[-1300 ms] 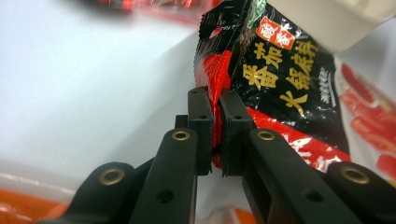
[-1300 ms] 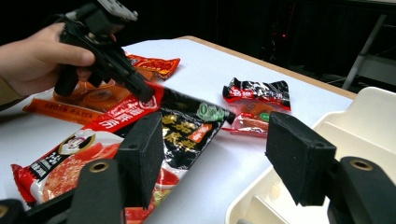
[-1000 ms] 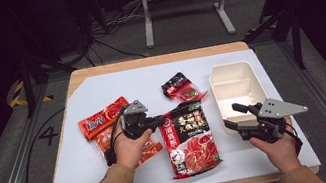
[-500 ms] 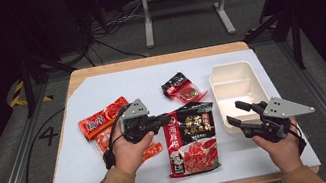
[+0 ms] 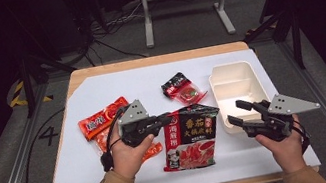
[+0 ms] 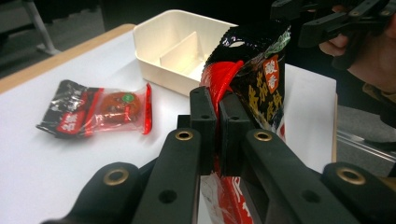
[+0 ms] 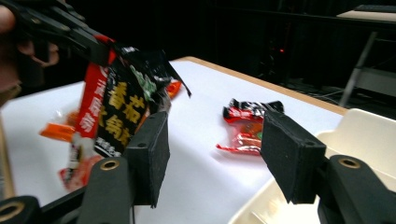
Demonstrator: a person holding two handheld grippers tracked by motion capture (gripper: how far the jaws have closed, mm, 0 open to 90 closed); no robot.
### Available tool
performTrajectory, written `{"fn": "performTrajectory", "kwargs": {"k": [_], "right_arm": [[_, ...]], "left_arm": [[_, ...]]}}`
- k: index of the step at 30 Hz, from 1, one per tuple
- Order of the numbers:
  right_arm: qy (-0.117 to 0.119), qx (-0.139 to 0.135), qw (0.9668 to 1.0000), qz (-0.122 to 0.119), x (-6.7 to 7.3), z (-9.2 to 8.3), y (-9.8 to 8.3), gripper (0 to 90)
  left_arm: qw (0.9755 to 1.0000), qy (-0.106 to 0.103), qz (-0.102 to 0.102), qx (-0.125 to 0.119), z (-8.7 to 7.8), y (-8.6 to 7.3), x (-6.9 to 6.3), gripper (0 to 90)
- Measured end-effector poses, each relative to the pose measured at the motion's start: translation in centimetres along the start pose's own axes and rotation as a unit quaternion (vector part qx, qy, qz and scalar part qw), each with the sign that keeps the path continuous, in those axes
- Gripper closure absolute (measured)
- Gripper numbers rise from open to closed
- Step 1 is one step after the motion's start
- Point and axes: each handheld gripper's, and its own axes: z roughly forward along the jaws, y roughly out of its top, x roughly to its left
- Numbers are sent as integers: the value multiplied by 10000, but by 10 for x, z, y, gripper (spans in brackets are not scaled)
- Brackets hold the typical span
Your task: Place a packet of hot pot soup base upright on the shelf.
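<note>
centrally, the big black-and-red sauce pouch (image 5: pixel 190 135) sits at the middle of the white table (image 5: pixel 89 175), lifted at its upper left corner and hanging down toward the person's side. the left gripper (image 5: pixel 165 118) has its jaws clamped together on that red corner; in the left gripper view the two black jaws press on the pouch's edge (image 6: pixel 247 81) with the bag standing up beyond them.

just beside the pouch on its right, the right gripper (image 5: pixel 240 112) hovers with its jaws well apart and nothing between them. in the right gripper view the open pads (image 7: pixel 154 156) frame bare table, with the pouch (image 7: pixel 119 116) hanging to the left.

beyond the right gripper lies the cream divided tray (image 5: pixel 237 91), near the table's right edge, its compartments empty as far as the high view shows. a small black-and-red snack packet (image 5: pixel 181 87) lies flat between the tray and the pouch's top, apart from both. to the left, an orange-red packet (image 5: pixel 102 118) lies near the left hand (image 5: pixel 129 156), and more orange wrapping (image 5: pixel 153 150) shows partly under that hand and beside the pouch; i cannot tell how many packets are there.

a metal stand (image 5: pixel 184 4) and cables rest on the floor beyond the table.
</note>
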Motion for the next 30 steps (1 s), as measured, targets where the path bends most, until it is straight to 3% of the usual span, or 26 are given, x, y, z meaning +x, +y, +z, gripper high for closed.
{"fn": "performTrajectory", "kwargs": {"k": [4,12,17,24,30], "right_arm": [[144,-42,9999,80,2,-1,5,412],[521,205,9981,258,8,17,13,392],[788,379,9957,290,16,35,21,385],[983,470,9937,272,20,56,28,391],[1257,490,9895,525,17,71,28,386]], "left_arm": [[9997,161,126,-92,-7,3,-3,875],[9981,477,255,-299,-20,9,-7,875],[9980,487,292,-288,-23,10,-7,875],[9980,490,258,-316,-26,10,-7,875],[9978,504,228,-367,-27,10,-8,875]]}}
